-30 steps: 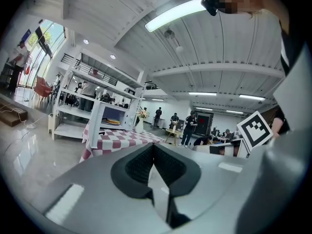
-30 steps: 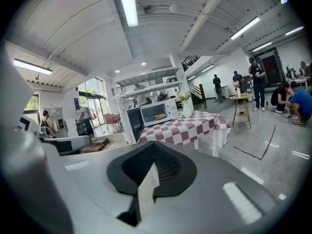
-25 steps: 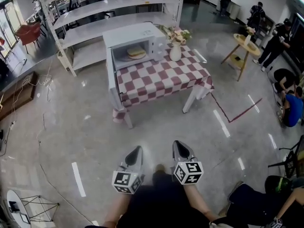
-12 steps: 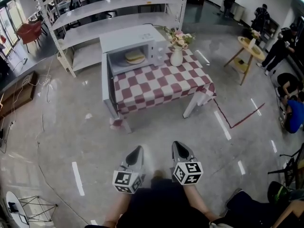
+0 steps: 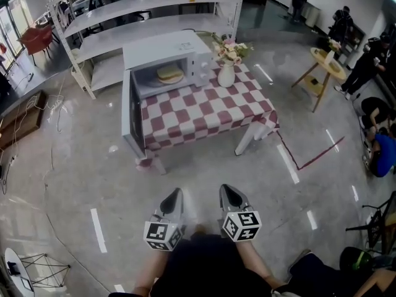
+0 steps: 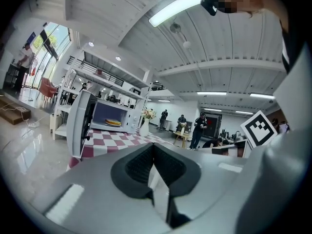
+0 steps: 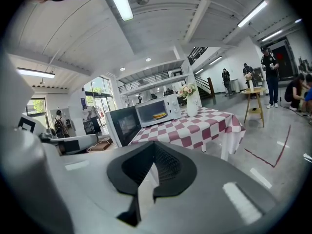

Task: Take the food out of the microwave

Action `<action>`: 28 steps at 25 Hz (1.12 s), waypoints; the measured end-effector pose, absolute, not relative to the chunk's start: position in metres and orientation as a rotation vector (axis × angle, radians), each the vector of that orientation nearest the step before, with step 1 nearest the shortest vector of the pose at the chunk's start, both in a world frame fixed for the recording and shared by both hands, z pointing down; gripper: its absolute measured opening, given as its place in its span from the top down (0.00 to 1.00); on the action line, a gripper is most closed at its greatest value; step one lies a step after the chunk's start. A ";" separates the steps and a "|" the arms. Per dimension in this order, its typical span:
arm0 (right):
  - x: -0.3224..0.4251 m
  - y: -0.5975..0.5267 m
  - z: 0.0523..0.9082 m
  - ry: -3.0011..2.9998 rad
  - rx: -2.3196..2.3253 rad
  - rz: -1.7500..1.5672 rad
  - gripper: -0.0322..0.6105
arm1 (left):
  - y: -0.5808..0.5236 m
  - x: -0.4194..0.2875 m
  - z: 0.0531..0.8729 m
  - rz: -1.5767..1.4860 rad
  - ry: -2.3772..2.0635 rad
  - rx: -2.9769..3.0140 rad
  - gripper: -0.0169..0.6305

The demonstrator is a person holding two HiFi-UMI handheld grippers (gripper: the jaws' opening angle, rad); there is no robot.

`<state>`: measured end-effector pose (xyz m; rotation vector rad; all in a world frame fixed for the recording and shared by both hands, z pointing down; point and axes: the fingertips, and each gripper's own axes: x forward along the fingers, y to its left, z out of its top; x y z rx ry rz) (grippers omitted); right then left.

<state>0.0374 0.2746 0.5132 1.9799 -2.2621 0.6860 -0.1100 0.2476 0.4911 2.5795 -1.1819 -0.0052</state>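
As only their own views confirm, left tool [image 6: 153, 147] and right tool [image 7: 153, 147] are closed.

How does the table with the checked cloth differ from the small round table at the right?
The checked table is rectangular under a red and white cloth; the round table has a bare wooden top. The checked table has white legs, the round table wooden ones. The checked table carries the open microwave and a vase of flowers; the round table only something small. Both stand on the grey floor.
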 end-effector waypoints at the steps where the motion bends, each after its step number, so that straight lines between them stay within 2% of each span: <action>1: 0.041 0.273 0.514 -2.260 1.979 0.687 0.95 | 0.246 -0.107 0.492 -0.010 -1.187 2.576 0.96; 28: 0.057 0.255 0.525 -2.279 1.936 0.765 0.95 | 0.238 -0.097 0.486 0.013 -1.251 2.550 0.96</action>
